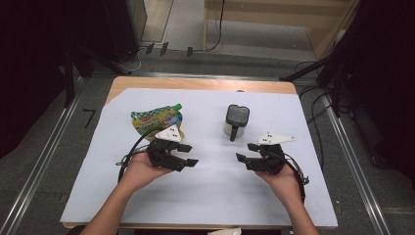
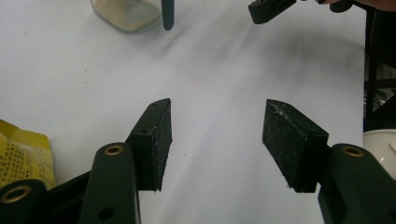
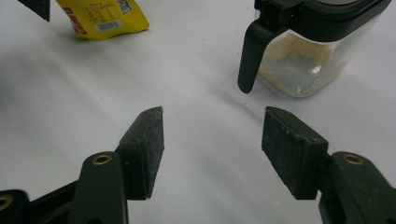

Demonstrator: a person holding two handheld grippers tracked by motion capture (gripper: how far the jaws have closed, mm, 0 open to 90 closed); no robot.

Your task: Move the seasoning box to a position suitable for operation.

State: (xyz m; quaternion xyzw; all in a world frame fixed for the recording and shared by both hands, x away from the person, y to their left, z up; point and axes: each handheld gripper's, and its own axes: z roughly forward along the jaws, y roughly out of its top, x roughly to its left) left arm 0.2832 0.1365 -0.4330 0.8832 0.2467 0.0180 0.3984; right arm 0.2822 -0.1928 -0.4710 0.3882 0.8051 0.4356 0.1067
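A yellow and green spouted pouch (image 1: 159, 120) lies flat at the left of the white sheet (image 1: 205, 186), just behind my left gripper (image 1: 192, 154). A clear jar with a black lid and handle (image 1: 237, 121) stands at centre right, holding pale powder. My left gripper (image 2: 217, 140) is open over bare sheet, nothing between its jaws. My right gripper (image 1: 243, 152) sits in front of the jar, also open and empty. From the right gripper view (image 3: 212, 149), the jar (image 3: 303, 51) is ahead to the right and the pouch (image 3: 102, 16) ahead to the left.
The sheet covers a wooden table (image 1: 195, 84) with metal rails along both sides. Dark equipment and cables stand beyond the far edge. A white object (image 2: 380, 149) shows at the right edge of the left gripper view. Both hands rest low near the table's front half.
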